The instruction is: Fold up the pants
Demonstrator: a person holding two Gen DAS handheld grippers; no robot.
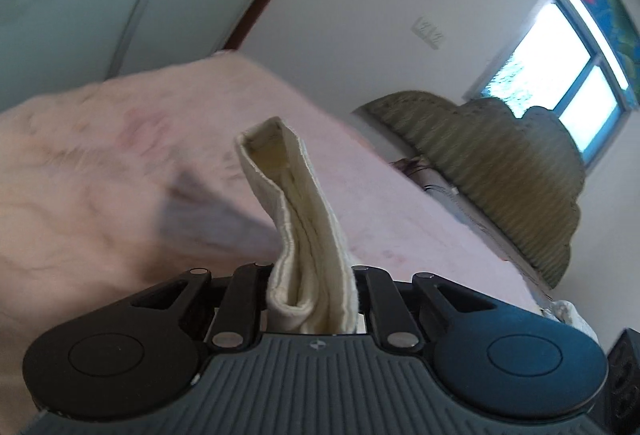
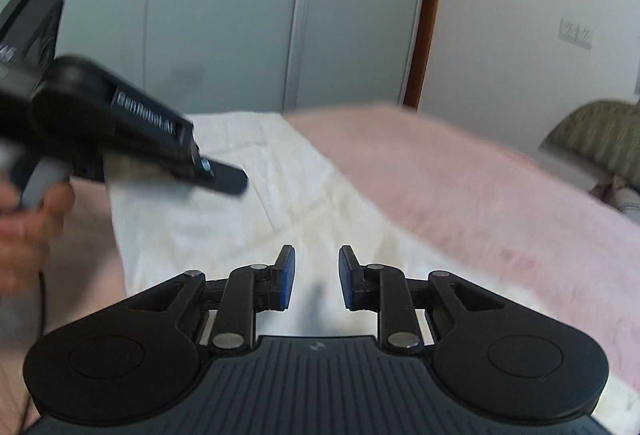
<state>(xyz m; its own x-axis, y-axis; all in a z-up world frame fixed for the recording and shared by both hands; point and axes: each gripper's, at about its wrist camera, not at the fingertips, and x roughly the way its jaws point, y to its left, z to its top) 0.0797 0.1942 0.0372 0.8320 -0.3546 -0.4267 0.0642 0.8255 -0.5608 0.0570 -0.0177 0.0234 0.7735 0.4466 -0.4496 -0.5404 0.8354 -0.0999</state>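
A folded hem of the cream pants (image 1: 308, 235) is pinched between the left gripper (image 1: 312, 299) jaws, lifted above the pink bed (image 1: 100, 163). The right gripper (image 2: 317, 277) jaws are held spread over the pants.

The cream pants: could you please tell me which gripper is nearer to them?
Left. The left gripper is clamped on a fold of the cream pants; the right gripper hovers open just above them.

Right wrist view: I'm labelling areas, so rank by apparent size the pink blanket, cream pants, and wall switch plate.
1. pink blanket
2. cream pants; close to the blanket, and nearness to the camera makes it unsure
3. wall switch plate, clearly smallest
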